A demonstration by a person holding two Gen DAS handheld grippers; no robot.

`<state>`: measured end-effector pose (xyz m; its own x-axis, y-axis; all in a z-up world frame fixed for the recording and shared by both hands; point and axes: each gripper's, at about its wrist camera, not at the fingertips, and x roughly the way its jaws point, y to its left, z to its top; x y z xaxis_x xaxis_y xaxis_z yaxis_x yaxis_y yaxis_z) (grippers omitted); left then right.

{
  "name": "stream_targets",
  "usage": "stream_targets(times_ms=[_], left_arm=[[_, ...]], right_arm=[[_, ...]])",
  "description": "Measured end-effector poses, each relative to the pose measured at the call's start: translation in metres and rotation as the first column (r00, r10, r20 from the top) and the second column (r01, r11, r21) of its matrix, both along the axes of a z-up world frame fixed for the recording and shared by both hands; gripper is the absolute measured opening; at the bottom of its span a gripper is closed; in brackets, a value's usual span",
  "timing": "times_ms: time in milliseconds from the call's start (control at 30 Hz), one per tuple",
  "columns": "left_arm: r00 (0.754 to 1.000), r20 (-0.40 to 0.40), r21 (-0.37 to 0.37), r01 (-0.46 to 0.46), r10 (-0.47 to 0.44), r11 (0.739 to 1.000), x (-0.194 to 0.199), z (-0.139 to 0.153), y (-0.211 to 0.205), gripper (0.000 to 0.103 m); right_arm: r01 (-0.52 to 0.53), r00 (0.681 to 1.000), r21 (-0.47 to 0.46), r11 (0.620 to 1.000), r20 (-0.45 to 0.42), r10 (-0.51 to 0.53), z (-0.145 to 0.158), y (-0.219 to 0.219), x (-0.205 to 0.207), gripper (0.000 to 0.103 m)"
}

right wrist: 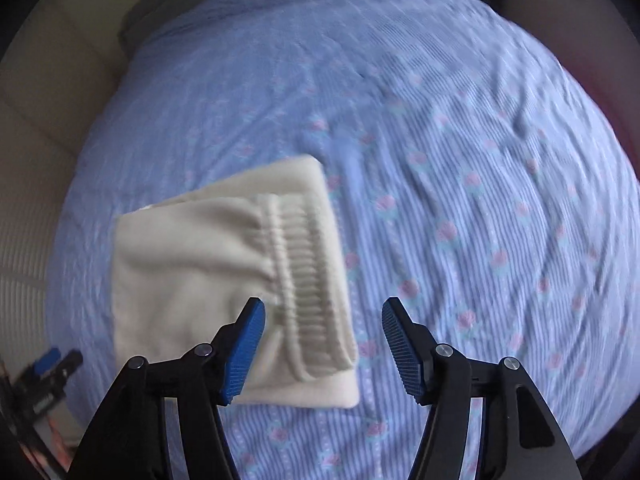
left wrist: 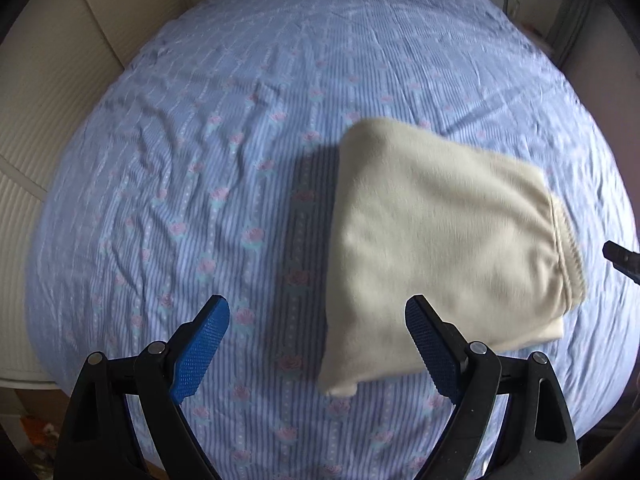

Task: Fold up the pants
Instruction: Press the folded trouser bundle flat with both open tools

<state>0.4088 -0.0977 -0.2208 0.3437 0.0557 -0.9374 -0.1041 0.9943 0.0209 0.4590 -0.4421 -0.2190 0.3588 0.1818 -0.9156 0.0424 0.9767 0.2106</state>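
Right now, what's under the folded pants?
The cream folded pants lie directly on the blue striped floral bedsheet, ribbed waistband on top. The sheet shows all around them; whatever is between the folded layers or beneath the bundle is covered.

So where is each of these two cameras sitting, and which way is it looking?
Left wrist: on the left gripper, looking steeply down at the striped bedsheet; its open jaws frame the folded cream pants.
Right wrist: on the right gripper, also looking down; open jaws above the pants' elastic waistband.
Shared: pants and bedsheet; each view catches the other gripper at its edge.
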Motion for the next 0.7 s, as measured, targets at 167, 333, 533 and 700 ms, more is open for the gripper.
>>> stream_targets(times_ms=[167,333,533,700], left_arm=[[0.984,0.109,-0.102,0.151,-0.140,0.983,0.049,0.017,0.011,0.090],[0.936,0.102,-0.119,0.347,-0.336,0.930,0.134,0.022,0.008,0.078],[0.843,-0.105,-0.227,0.497,-0.528,0.838,0.241,-0.013,-0.012,0.068],[0.724,-0.312,-0.288,0.544,-0.615,0.788,0.283,-0.065,-0.040,0.063]], right_arm=[[-0.198,0.979,0.059,0.979,0.068,0.194,0.022,0.053,0.055,0.062],[-0.304,0.949,0.067,0.950,0.103,0.297,0.020,0.104,0.100,0.061],[-0.320,0.947,0.109,0.941,0.033,0.319,-0.024,0.135,0.108,0.061],[-0.138,0.987,0.150,0.979,-0.058,0.149,-0.050,0.110,0.085,0.061]])
